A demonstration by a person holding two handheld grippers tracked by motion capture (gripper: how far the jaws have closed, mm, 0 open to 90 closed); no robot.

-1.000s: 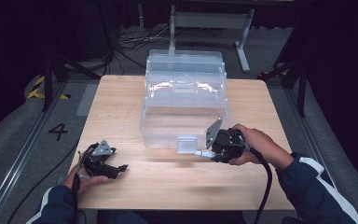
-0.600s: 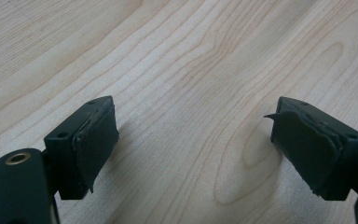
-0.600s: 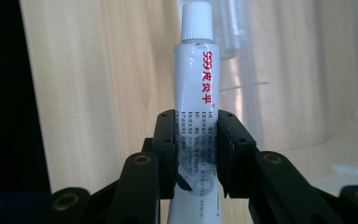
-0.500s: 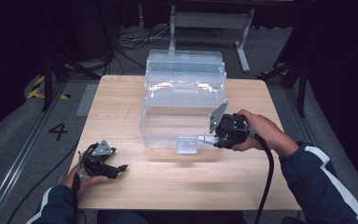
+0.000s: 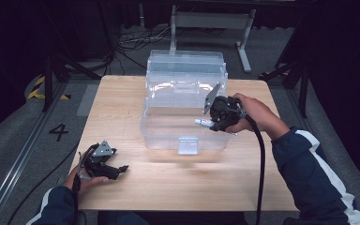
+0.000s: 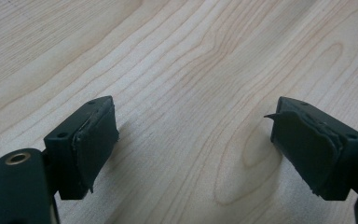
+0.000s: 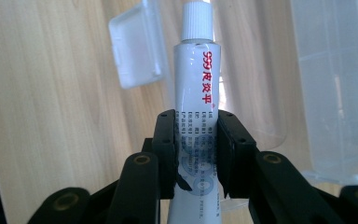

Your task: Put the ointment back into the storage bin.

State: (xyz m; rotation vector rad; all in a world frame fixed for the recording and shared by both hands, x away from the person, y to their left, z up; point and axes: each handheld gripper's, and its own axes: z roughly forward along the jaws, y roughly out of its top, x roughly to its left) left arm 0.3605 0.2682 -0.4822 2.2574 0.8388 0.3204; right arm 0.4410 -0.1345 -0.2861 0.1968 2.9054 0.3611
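Observation:
A clear plastic storage box stands in the middle of the wooden table, its lid tipped back and a white latch on its front wall. My right gripper hangs over the box's right side, shut on a white tube with a ribbed white cap and red print. The tube points left across the box. In the right gripper view the latch and the box wall lie behind the tube. My left gripper rests on the table near its front left corner, open with bare wood between its pads.
Grey floor with a painted number four lies left of the table. Cables and a metal stand are behind it. A black cable trails from my right gripper along the sleeve.
My right gripper has risen and moved away from me with the tube, from beside the box's front right corner to above its right side. The left gripper has stayed put.

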